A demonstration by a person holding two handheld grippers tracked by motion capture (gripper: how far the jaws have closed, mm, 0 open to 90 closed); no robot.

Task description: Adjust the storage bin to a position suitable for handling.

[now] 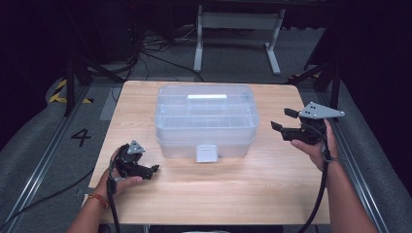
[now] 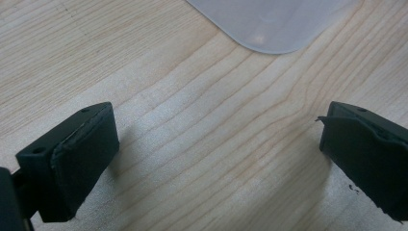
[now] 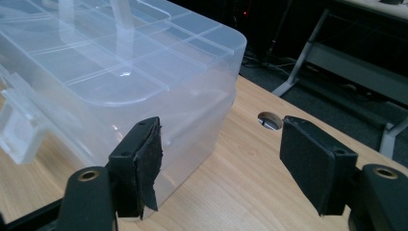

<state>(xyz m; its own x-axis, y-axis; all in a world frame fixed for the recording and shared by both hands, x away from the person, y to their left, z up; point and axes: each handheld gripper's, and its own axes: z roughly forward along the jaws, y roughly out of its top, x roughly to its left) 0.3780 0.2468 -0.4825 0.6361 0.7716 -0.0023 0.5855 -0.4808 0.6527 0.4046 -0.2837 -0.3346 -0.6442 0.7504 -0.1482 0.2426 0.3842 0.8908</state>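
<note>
While the clear lidded plastic storage box [image 1: 206, 119] sits mid-table on the pale wooden table [image 1: 204, 194], both the left gripper [image 1: 154, 168] and right gripper [image 1: 283, 119] are spread wide and empty; opening it likely means steadying one side and working the front latch [image 1: 207, 152].

Bright overhead light, dark surroundings; glare on box lid [image 1: 207, 96].

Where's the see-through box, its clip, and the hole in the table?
Box [image 1: 206, 116], high view, lid top.
Clip [image 1: 207, 153], high view, front latch face.
Hole [image 3: 270, 121], right gripper view, its opening.
</note>
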